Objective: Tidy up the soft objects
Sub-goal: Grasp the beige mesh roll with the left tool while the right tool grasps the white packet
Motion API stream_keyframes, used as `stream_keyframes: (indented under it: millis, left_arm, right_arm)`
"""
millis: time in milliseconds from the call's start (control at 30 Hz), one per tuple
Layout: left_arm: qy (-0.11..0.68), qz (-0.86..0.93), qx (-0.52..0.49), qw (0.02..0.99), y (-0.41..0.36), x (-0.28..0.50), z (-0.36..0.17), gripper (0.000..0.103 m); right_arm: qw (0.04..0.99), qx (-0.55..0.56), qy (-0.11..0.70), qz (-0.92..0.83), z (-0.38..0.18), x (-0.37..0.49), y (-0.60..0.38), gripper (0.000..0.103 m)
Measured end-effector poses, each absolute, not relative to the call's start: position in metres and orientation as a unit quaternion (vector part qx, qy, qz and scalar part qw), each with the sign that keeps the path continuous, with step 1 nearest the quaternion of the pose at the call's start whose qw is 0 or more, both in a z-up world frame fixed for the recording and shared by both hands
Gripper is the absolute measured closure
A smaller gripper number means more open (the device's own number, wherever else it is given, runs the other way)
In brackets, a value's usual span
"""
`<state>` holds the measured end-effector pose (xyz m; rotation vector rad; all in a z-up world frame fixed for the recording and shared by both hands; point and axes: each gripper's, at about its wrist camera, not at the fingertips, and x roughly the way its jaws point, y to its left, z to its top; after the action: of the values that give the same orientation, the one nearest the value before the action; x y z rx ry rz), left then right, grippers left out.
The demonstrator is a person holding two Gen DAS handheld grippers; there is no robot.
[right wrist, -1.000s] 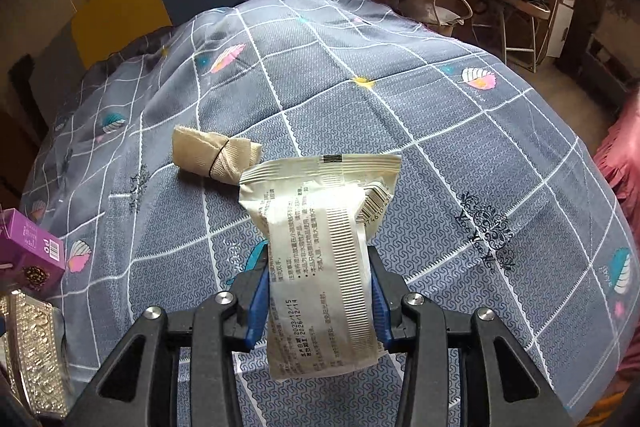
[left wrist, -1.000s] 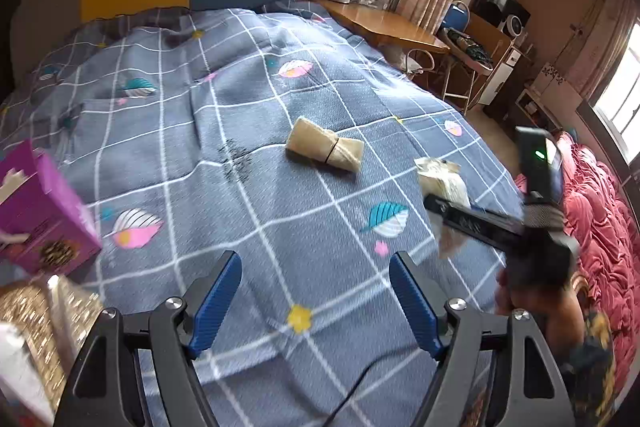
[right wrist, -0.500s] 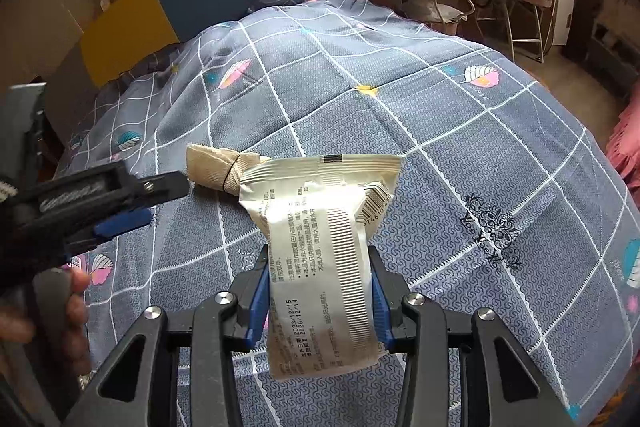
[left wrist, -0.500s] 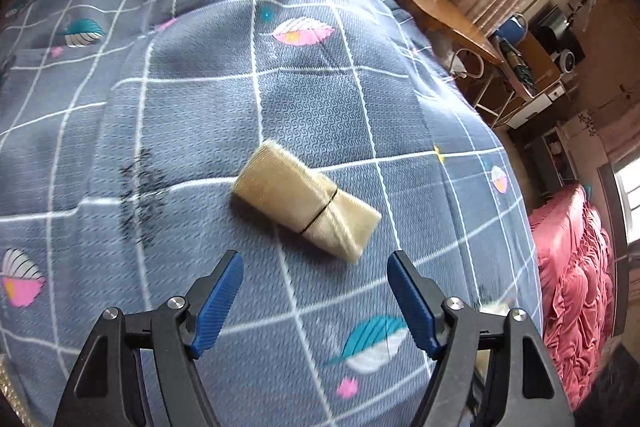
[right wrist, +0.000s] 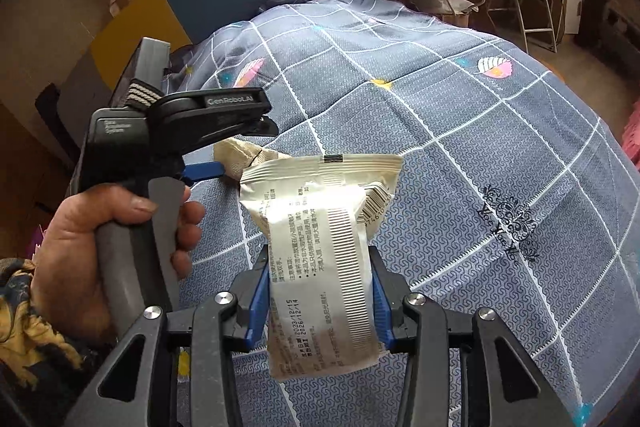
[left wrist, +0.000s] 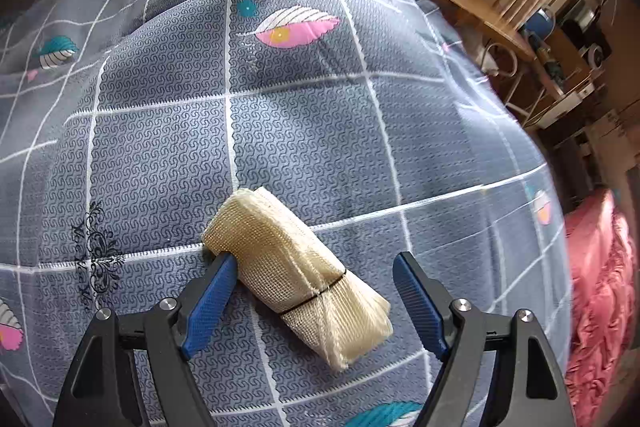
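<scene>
Left tongs [left wrist: 312,273]: spread wide, just opening further, astride rolled mesh cloth [left wrist: 298,277] lying on bed [left wrist: 320,131]. Right tongs [right wrist: 318,267]: pinching white packet [right wrist: 320,247], upright, above bed beside cloth.

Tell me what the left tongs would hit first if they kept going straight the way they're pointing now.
Most likely the beige rolled cloth. The left tongs stand open around it, having just widened, one pad already at its near end. Under it lies the grey checked bedspread.
</scene>
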<state>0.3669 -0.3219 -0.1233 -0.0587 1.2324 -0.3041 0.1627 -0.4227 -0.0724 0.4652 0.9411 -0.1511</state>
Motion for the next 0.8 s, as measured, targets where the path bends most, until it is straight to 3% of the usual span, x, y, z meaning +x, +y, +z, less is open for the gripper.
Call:
stream_keyframes:
  millis: [33, 100, 200, 233, 267, 367, 500, 667, 700, 767, 800]
  left_arm:
    - [0.575, -0.138, -0.018, 0.806, -0.325, 0.367, -0.124, 0.022]
    - [0.567, -0.126, 0.015, 0.814, -0.331, 0.364, -0.124, 0.039]
    - [0.557, -0.143, 0.020, 0.818, -0.330, 0.358, -0.120, 0.053]
    - [0.554, -0.154, 0.025, 0.818, -0.331, 0.357, -0.117, 0.064]
    - [0.550, -0.168, 0.028, 0.818, -0.333, 0.355, -0.114, 0.086]
    - [0.534, -0.210, 0.042, 0.818, -0.338, 0.350, -0.094, 0.095]
    - [0.515, -0.252, 0.079, 0.816, -0.333, 0.332, -0.070, 0.096]
    - [0.544, -0.272, 0.109, 0.786, -0.309, 0.311, -0.075, 0.095]
    - [0.556, -0.266, 0.086, 0.783, -0.301, 0.315, -0.079, 0.092]
    - [0.576, -0.242, 0.024, 0.781, -0.288, 0.326, -0.087, 0.077]
    - [0.580, -0.237, 0.004, 0.780, -0.284, 0.327, -0.090, 0.077]
  right_arm:
    - [0.862, 0.223, 0.449, -0.072, -0.073, 0.162, -0.423, 0.059]
    - [0.862, 0.222, 0.450, -0.071, -0.074, 0.162, -0.422, 0.059]
    - [0.861, 0.216, 0.455, -0.067, -0.075, 0.162, -0.418, 0.059]
    - [0.861, 0.212, 0.457, -0.066, -0.076, 0.162, -0.416, 0.059]
    - [0.861, 0.209, 0.458, -0.066, -0.076, 0.163, -0.415, 0.059]
    - [0.860, 0.204, 0.464, -0.067, -0.079, 0.164, -0.415, 0.059]
    - [0.853, 0.189, 0.483, -0.063, -0.086, 0.168, -0.409, 0.059]
    - [0.851, 0.185, 0.488, -0.067, -0.089, 0.167, -0.409, 0.059]
    - [0.850, 0.187, 0.487, -0.068, -0.089, 0.166, -0.409, 0.059]
    - [0.850, 0.189, 0.487, -0.069, -0.089, 0.167, -0.410, 0.059]
    - [0.849, 0.188, 0.488, -0.070, -0.090, 0.167, -0.409, 0.059]
